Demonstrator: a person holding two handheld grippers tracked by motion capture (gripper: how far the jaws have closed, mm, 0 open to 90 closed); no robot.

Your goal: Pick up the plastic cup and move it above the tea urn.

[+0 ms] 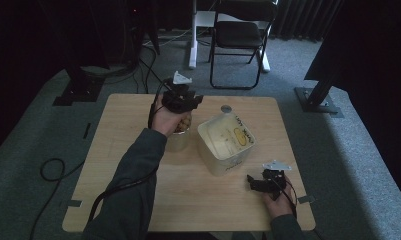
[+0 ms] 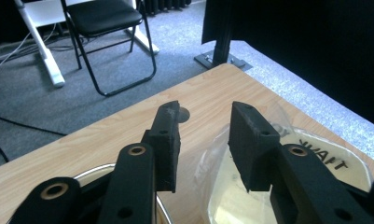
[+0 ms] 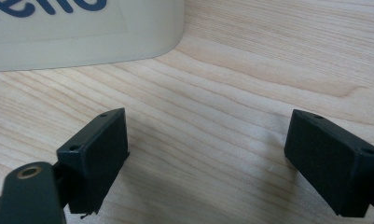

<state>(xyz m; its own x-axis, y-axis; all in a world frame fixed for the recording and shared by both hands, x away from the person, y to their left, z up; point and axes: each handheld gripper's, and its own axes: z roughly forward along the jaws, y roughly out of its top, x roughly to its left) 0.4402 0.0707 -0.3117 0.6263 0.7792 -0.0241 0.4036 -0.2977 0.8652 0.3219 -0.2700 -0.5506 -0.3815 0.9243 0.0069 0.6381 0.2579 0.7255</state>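
Lettering "THANK" marks the tub's (image 1: pixel 227 142) lid; left tongs (image 2: pixel 202 140) and right tongs (image 3: pixel 205 161) both released, empty.

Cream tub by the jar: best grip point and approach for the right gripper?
Probably the tub rim wall on its near right corner, coming from above with the right gripper: it stands upright and open-topped, its body looks too wide, and a bag lines it.

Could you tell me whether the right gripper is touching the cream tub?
Apart. In the high view, bare wood shows between the right gripper and the cream tub; the right gripper view shows its open jaws short of the tub's wall.
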